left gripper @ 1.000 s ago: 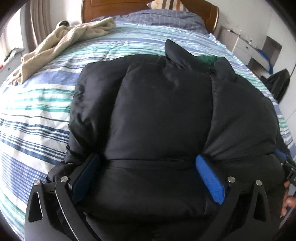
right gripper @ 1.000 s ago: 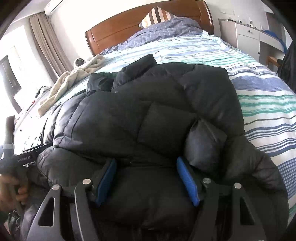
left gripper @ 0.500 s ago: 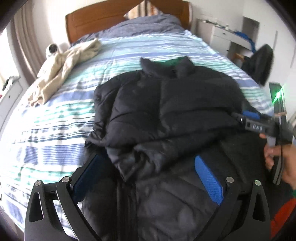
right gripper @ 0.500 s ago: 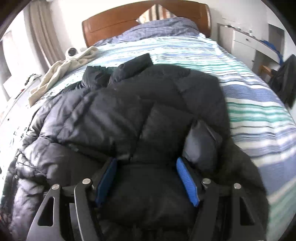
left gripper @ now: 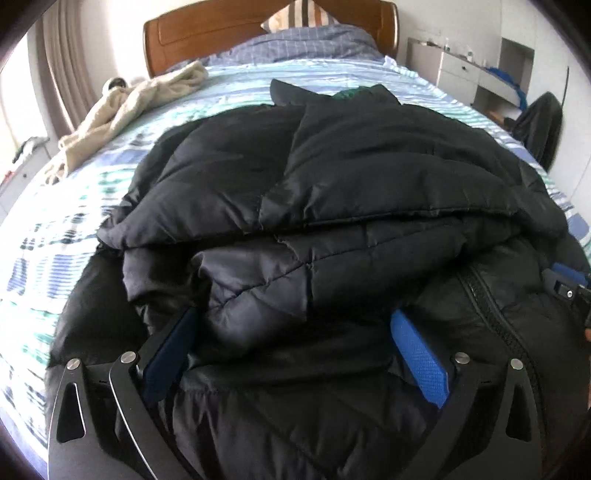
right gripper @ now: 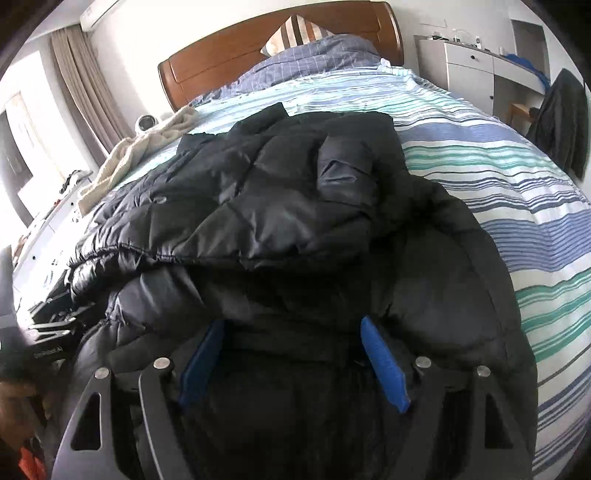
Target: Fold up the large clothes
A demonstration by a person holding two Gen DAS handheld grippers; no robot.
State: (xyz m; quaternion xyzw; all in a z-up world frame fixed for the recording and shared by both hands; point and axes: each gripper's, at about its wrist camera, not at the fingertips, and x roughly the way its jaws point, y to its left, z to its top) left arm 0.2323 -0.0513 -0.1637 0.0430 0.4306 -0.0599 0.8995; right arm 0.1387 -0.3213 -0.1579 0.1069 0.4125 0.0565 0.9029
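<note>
A black puffer jacket [left gripper: 332, 177] [right gripper: 295, 206] lies on the striped bed [left gripper: 74, 221], collar toward the headboard, its sleeves folded across the chest. My left gripper [left gripper: 295, 350] stands wide over the near hem, with bulky fabric lying between the blue pads [left gripper: 417, 354]. My right gripper [right gripper: 293, 354] sits at the hem on the other side. Its jaws are opening and dark fabric still lies between them. Each view catches a corner of the other gripper: the right gripper [left gripper: 565, 284] and the left gripper [right gripper: 48, 350].
A beige garment [left gripper: 129, 107] [right gripper: 140, 155] lies crumpled at the far left of the bed. The wooden headboard [left gripper: 221, 33] and pillows are behind. A white cabinet [left gripper: 461, 70] and a dark garment on a chair [right gripper: 565, 122] stand to the right.
Both grippers shifted along the hem, and the jacket now fills more of each view. The right jaws stand slightly wider. The right gripper slid to the left view's edge.
</note>
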